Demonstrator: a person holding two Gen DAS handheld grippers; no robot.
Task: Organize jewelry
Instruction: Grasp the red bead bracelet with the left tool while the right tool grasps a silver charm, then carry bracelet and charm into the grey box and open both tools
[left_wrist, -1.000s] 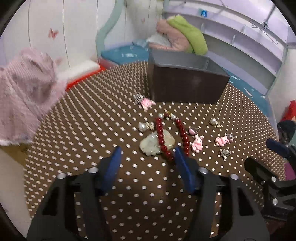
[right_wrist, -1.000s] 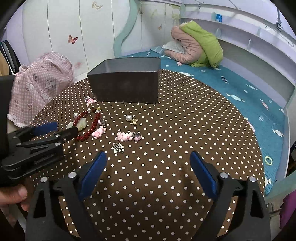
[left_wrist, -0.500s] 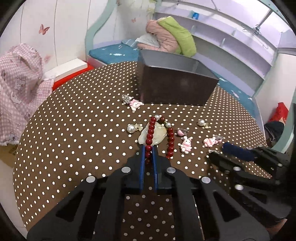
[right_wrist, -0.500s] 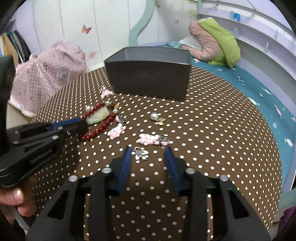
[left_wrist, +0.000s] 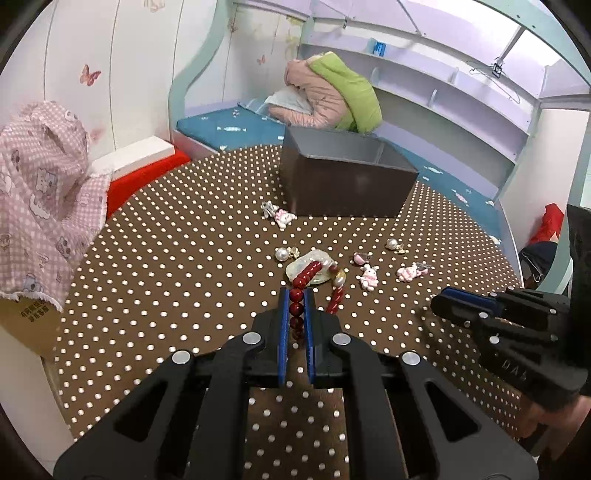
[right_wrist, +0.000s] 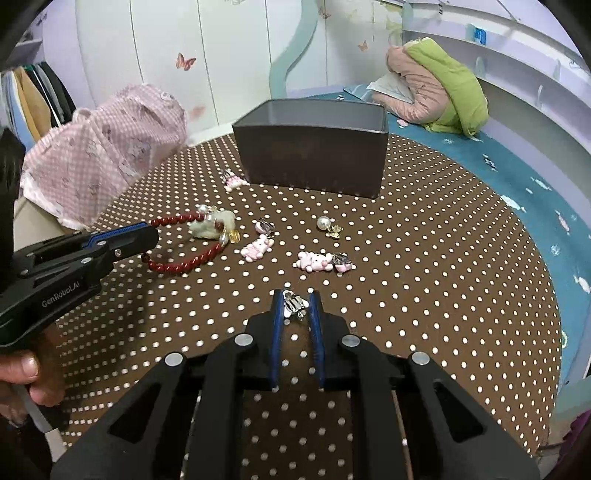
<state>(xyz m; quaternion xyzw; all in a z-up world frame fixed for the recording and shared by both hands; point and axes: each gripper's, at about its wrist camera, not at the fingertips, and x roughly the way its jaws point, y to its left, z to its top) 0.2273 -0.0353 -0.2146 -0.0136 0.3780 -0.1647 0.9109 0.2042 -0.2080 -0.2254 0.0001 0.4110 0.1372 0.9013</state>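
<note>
One red bead bracelet (right_wrist: 184, 260), one pale stone pendant (right_wrist: 210, 227) and one grey box (right_wrist: 314, 147). Two pearl earrings (right_wrist: 327, 224), three pink bunny charms (right_wrist: 256, 249)

A child's bedroom in a home.

White wardrobe doors with pink butterfly stickers (right_wrist: 185, 61) line the far wall; a bed with a teal patterned mattress (right_wrist: 517, 184) runs along the right, a rolled pink and green quilt (right_wrist: 439, 85) at its far end. Lilac shelves (left_wrist: 461, 85) climb the wall above. In front stands a round table under a brown white-dotted cloth (right_wrist: 443, 277), pink checked fabric (right_wrist: 103, 155) heaped at its left.
</note>
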